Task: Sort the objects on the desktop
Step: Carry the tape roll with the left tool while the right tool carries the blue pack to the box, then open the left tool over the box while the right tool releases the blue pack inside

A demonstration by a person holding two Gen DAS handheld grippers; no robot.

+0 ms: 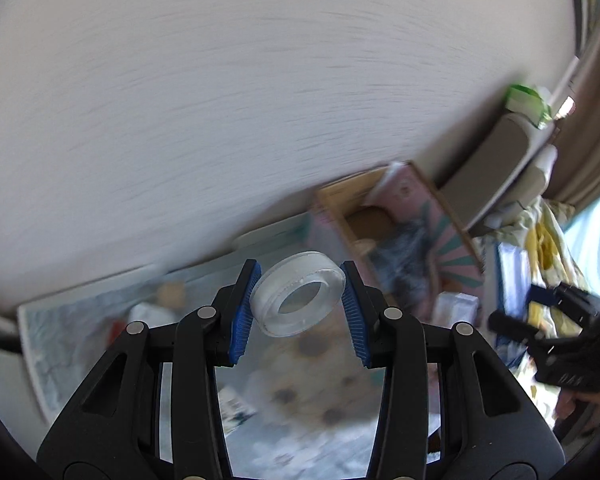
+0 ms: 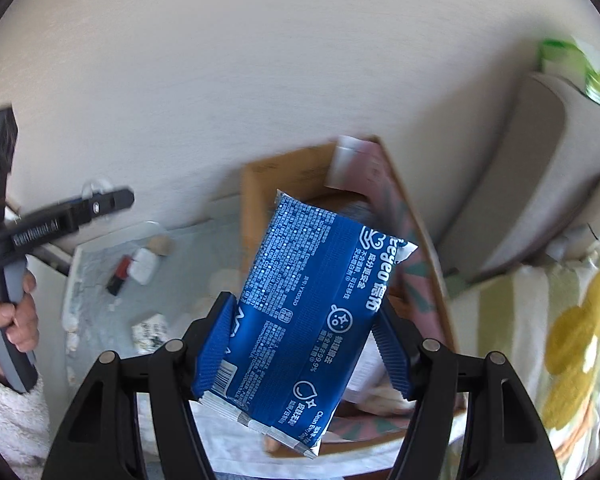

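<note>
My left gripper (image 1: 300,304) is shut on a clear roll of tape (image 1: 298,294), held in the air above the patterned desk mat (image 1: 60,344). My right gripper (image 2: 306,340) is shut on a blue pack of wet wipes (image 2: 300,312), held over the open cardboard box (image 2: 256,196). The same box shows in the left wrist view (image 1: 340,200), to the right of the tape. The left gripper also shows in the right wrist view (image 2: 80,210) at far left, held by a hand, with the tape (image 2: 94,188) at its tip.
On the mat lie a red-and-black lipstick (image 2: 120,274), a white earbud case (image 2: 144,266), a small beige round thing (image 2: 160,245) and a printed packet (image 2: 150,330). A grey cushion (image 2: 540,176) and a floral cloth (image 2: 560,340) are to the right. A white wall is behind.
</note>
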